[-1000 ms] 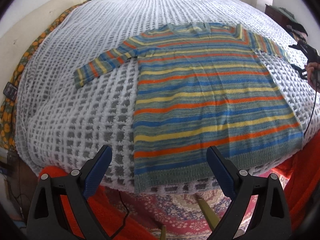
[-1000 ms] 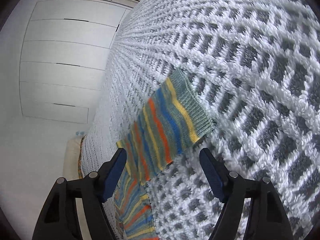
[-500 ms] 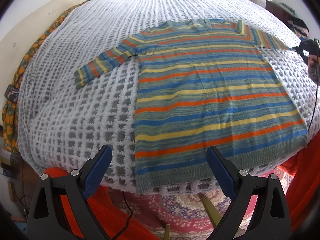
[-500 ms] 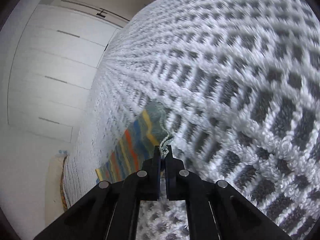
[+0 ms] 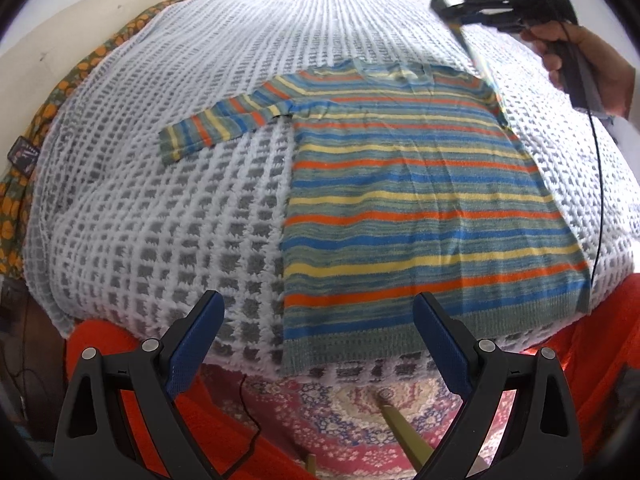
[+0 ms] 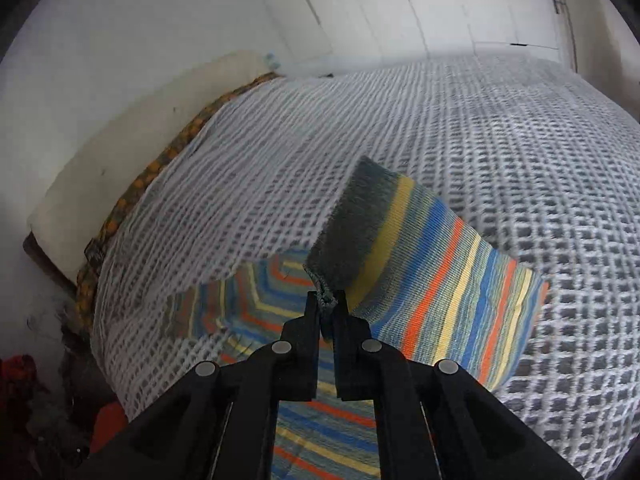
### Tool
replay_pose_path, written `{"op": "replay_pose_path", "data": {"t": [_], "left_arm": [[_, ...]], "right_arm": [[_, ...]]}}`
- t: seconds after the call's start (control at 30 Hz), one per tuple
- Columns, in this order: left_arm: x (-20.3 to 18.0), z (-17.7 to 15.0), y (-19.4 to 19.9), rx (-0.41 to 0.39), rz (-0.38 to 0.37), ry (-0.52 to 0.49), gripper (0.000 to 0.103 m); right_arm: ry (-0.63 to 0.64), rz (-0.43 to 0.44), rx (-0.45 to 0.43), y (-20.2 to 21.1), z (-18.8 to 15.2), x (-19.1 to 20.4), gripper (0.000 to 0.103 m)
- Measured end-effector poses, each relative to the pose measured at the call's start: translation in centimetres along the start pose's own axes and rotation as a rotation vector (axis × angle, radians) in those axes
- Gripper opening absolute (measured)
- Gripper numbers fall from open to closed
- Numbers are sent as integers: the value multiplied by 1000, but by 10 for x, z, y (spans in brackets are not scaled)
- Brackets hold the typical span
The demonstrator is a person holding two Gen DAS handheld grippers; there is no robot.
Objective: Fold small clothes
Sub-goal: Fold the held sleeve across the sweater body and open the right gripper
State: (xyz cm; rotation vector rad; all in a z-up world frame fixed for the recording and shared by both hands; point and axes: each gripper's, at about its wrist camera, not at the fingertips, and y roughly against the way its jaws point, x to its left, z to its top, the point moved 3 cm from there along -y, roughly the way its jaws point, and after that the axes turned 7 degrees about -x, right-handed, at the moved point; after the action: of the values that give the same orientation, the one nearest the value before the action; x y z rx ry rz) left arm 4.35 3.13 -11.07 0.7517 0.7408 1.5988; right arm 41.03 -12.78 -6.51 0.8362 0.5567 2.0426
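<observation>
Far left in the left wrist view: a patterned orange-and-green cloth (image 5: 52,108) along the bed's edge, beside a cream headboard (image 5: 80,36); next, the white waffle bedspread (image 5: 160,208) covering the bed. On it, lying flat: the striped sweater (image 5: 420,200), front hem nearest the camera, left sleeve (image 5: 216,130) stretched out flat toward the headboard, well apart from the left gripper (image 5: 316,344). Left gripper hanging over the near edge of the bed with jaws spread wide and nothing between them; red fabric (image 5: 132,380) and a patterned rug (image 5: 360,400) below. Further right, a black cable (image 5: 598,184) trailing across the sweater's right edge. Top right: a hand (image 5: 588,64) carrying the right gripper (image 6: 327,304) high above the sweater's shoulder.

In the right wrist view: right sleeve (image 6: 420,280) lifted off the bedspread, its grey cuff (image 6: 352,220) pinched at one corner between the narrow jaws; jaws easing apart, though yarn sits between the pads and looks clamped.

Likely step: folding the right sleeve across the body. For a clean fold: carry the cuff level over the chest, keep the sleeve untwisted, lay it along the stripes; release only once the cuff rests on the body, else risk of the sleeve dropping askew; bring the left gripper in to pin the shoulder seam as a hinge.
</observation>
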Motion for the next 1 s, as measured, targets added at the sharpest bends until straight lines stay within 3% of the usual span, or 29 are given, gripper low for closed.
{"op": "replay_pose_path", "data": {"t": [0.03, 0.07, 0.17, 0.27, 0.37, 0.43, 0.53, 0.63, 0.67, 0.7, 0.73, 0.87, 1.0], "left_arm": [[4, -1, 2, -3, 6, 10, 96], [9, -1, 4, -8, 11, 20, 96], [23, -5, 6, -18, 27, 53, 96], [33, -10, -3, 11, 27, 89, 96], [36, -11, -13, 43, 3, 123, 96], [32, -9, -14, 48, -10, 126, 96], [23, -8, -13, 40, -3, 88, 96], [16, -9, -11, 37, 16, 44, 96], [15, -9, -10, 36, 22, 35, 96], [15, -9, -10, 32, 27, 28, 96], [15, -9, -9, 28, 30, 24, 96], [12, -10, -20, 48, 20, 18, 96], [1, -8, -24, 70, -7, 5, 96]], "right_arm": [[-4, 16, 67, -22, -9, 9, 58], [-19, 27, 103, -36, -16, 15, 66], [-79, 26, 55, -34, -14, -2, 66], [-187, -39, -10, -7, -2, -44, 65], [-247, -91, -21, 8, 8, -83, 54], [-274, -83, 22, 6, 8, -96, 51], [-314, -70, 112, -19, -21, -112, 51], [-318, -209, 241, -53, -73, -141, 50], [-340, -274, 290, -60, -92, -156, 42], [-367, -295, 285, -59, -102, -169, 24], [-389, -301, 245, -52, -103, -176, 19], [-283, -292, 151, -23, -75, -155, 23], [-155, -224, 131, -22, -52, -120, 46]]}}
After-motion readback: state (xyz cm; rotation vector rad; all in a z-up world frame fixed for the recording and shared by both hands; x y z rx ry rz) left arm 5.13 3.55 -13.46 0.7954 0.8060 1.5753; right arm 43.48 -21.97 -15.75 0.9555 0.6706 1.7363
